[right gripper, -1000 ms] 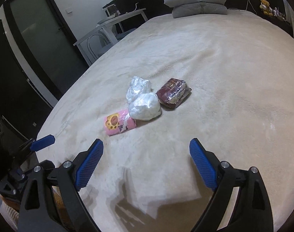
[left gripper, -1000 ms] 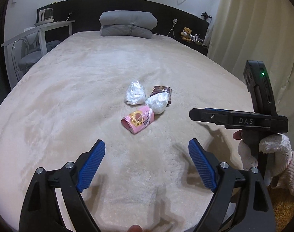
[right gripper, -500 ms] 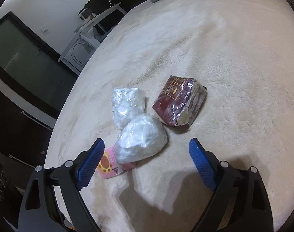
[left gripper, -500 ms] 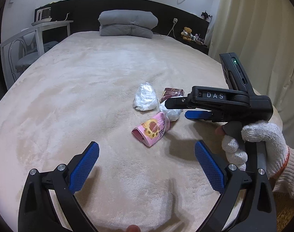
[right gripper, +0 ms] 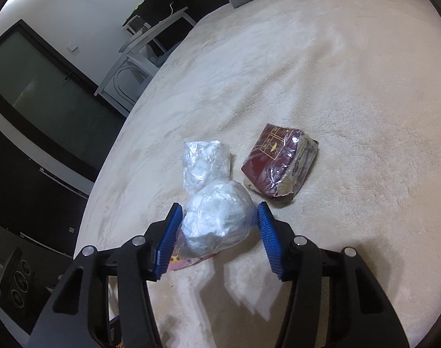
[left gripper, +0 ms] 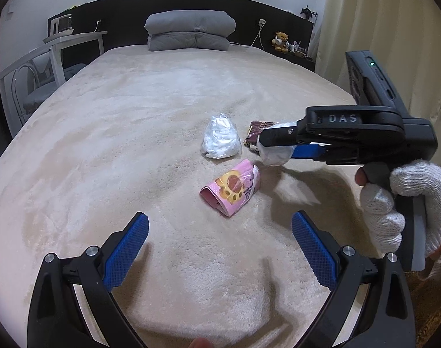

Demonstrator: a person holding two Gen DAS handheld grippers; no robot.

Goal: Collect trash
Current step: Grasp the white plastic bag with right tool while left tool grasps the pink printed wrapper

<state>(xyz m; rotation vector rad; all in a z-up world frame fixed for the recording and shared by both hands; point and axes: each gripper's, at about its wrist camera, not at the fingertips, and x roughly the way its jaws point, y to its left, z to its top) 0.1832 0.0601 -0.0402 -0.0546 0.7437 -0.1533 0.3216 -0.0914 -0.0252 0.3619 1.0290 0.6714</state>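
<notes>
Looking along the left tongs [left gripper: 220, 249], I see them spread wide with nothing between them, hovering low over the beige bed [left gripper: 104, 145]. Just ahead lies a pink wrapper [left gripper: 232, 188]; beyond it a clear crumpled bag [left gripper: 220, 142] and a dark red packet [left gripper: 259, 129]. A gloved hand [left gripper: 400, 208] brings the right tongs [left gripper: 274, 152] in from the right around a second clear bag [left gripper: 274, 156].

From the right wrist, those tongs [right gripper: 219, 233] have just been closing, the pads flanking that round bag [right gripper: 217, 221] and touching or nearly touching its film; I judge the grip not yet firm. Squeezing gently at the bulge's widest part should stop it slipping out, and lifting straight up avoids dragging the wrapper [right gripper: 179, 261] tucked under its near edge. Open blanket lies all round; the bed's edge drops away to the left.
</notes>
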